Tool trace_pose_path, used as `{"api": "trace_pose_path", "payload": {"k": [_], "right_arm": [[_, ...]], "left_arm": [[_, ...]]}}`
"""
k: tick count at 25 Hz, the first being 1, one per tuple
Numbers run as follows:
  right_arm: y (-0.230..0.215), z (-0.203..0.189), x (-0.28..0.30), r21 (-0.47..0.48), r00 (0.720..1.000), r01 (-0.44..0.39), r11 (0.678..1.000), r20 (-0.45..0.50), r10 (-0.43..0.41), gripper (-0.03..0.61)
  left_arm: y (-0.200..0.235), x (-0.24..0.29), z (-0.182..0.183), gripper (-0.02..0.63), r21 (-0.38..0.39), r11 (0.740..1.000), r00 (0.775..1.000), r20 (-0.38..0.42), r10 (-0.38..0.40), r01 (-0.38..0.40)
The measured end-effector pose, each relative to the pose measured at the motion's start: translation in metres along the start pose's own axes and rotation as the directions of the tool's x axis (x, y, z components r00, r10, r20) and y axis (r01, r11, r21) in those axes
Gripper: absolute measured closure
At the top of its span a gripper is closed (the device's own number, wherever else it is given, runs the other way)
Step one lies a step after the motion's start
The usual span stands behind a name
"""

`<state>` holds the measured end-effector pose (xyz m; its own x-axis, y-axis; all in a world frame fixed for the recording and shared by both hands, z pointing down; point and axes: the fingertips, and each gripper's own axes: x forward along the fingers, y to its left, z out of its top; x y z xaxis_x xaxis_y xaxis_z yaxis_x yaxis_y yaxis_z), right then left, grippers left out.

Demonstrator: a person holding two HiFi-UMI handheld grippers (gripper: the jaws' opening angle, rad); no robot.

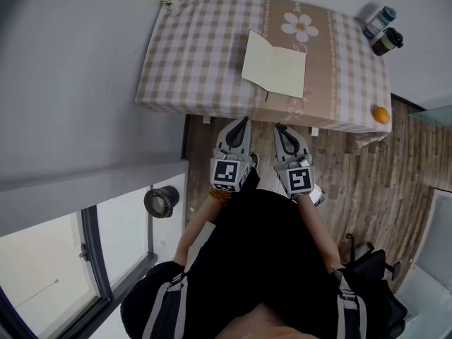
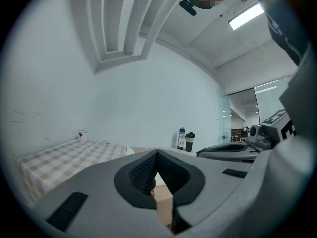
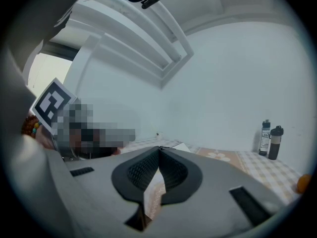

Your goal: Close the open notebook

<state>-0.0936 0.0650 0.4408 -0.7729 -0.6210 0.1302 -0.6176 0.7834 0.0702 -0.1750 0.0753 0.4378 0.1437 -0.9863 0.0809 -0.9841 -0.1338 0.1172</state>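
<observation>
As far as I can judge, the task has not really begun. The notebook (image 1: 274, 66) lies open on the table (image 1: 191, 55), a little right of the middle of the checked cloth in the upper part of the head view. Its pale pages are spread flat, and nothing lies on it or touches it. All of the work is left: one half has to be lifted and folded over onto the other. Both tools are well apart from the notebook. They are in the middle of the frame, below the near edge of the table and over the wooden floor (image 1: 367, 182), side by side and pointing toward the table. The left gripper (image 1: 244, 121) is clenched: in its own view the two jaws meet at the tip and there is nothing between them. The right gripper (image 1: 280, 128) looks the same in its view, with jaws pressed together at the tip and empty. So neither tool holds or touches anything. I think the person must first bring them over the table edge before a page can be pushed. Two bottles (image 1: 381, 30) stand at the upper right corner of the table, and an orange (image 1: 381, 115) sits near its right edge. Both are away from the notebook.
</observation>
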Motion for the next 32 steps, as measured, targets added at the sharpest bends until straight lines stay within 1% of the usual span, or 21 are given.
{"api": "trace_pose_path", "payload": {"k": [4,13,15,19,23,26,31,32], "right_arm": [[-0.006,-0.001,0.015,0.000,1.000,0.003,1.000,-0.011,-0.003,0.572],[-0.013,0.001,0.054,-0.017,1.000,0.001,1.000,-0.027,-0.001,0.572],[-0.013,0.002,0.058,-0.014,0.999,-0.001,1.000,-0.034,0.000,0.572],[-0.018,-0.001,0.064,-0.054,0.999,-0.013,0.998,-0.053,0.010,0.572],[-0.029,-0.008,0.064,-0.039,0.997,-0.010,0.999,-0.078,0.007,0.572],[-0.040,-0.013,0.070,-0.020,0.997,-0.020,1.000,-0.077,0.018,0.572],[-0.062,-0.011,0.083,0.006,0.998,-0.059,0.998,-0.028,0.059,0.572],[-0.067,-0.009,0.084,0.000,0.998,-0.066,0.998,-0.023,0.066,0.572]], "left_arm": [[0.013,0.013,0.001,0.610,-0.007,1.000,1.000,-0.004,0.002,-0.002],[0.045,0.041,-0.004,0.610,-0.050,0.999,1.000,-0.020,-0.002,0.001],[0.050,0.046,-0.005,0.609,-0.059,0.998,1.000,-0.024,-0.005,0.003],[0.061,0.059,-0.010,0.609,-0.075,0.997,1.000,-0.030,0.004,-0.007],[0.064,0.066,-0.015,0.609,-0.099,0.995,0.999,-0.037,0.016,-0.019],[0.063,0.075,-0.017,0.609,-0.070,0.997,0.999,-0.046,0.029,-0.032],[0.057,0.090,-0.014,0.609,-0.023,0.998,0.995,-0.084,0.061,-0.063],[0.055,0.092,-0.012,0.609,-0.014,0.997,0.994,-0.090,0.070,-0.072]]}}
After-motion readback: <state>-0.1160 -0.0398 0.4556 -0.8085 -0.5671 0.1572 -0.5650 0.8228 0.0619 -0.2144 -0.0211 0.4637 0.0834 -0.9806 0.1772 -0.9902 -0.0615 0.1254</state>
